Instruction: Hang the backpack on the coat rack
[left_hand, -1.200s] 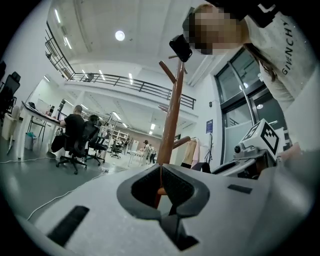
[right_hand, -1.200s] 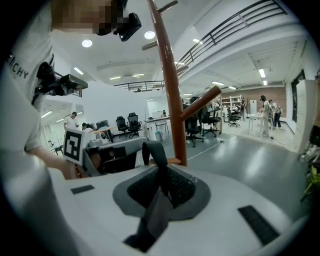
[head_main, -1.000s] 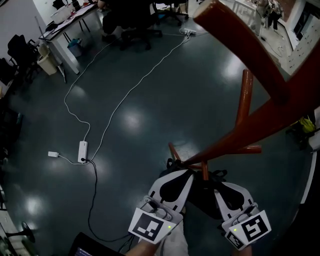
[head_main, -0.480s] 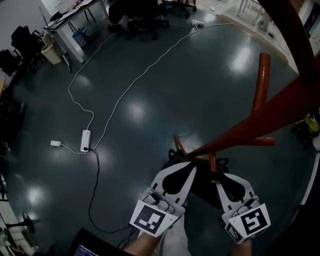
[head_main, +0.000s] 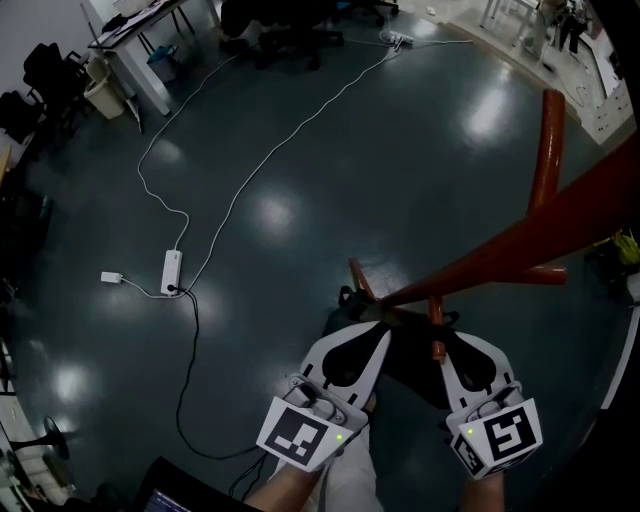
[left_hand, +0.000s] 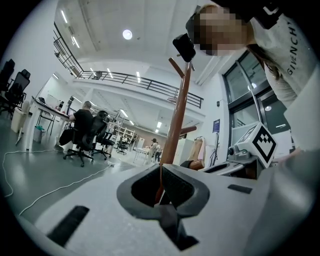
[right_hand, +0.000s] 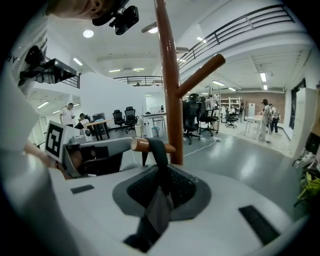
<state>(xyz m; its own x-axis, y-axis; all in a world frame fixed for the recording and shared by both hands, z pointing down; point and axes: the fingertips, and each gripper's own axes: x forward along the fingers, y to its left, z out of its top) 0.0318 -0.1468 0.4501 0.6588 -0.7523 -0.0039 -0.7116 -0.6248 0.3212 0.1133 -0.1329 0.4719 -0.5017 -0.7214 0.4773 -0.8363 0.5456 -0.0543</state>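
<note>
The black backpack (head_main: 405, 372) hangs between my two grippers, close against the red-brown coat rack (head_main: 520, 240). In the head view my left gripper (head_main: 372, 338) and my right gripper (head_main: 452, 345) point at it from below. In the right gripper view a dark strap (right_hand: 159, 165) lies over a short wooden peg (right_hand: 141, 145) beside the pole (right_hand: 169, 85), and my right gripper (right_hand: 162, 175) is shut on that strap. My left gripper (left_hand: 162, 172) is shut on a dark strap piece (left_hand: 169, 222), with the pole (left_hand: 177, 115) straight ahead. Most of the bag is hidden under the grippers.
A white power strip (head_main: 170, 272) and long cables (head_main: 250, 180) lie on the dark glossy floor to the left. Desks and office chairs (head_main: 270, 25) stand at the far side. Upper rack pegs (head_main: 548, 140) jut out above my right gripper.
The head view has shifted, so the rack's upper arm has slid to the right edge. Both grippers stay shut on the backpack's straps in nearly the same place.
</note>
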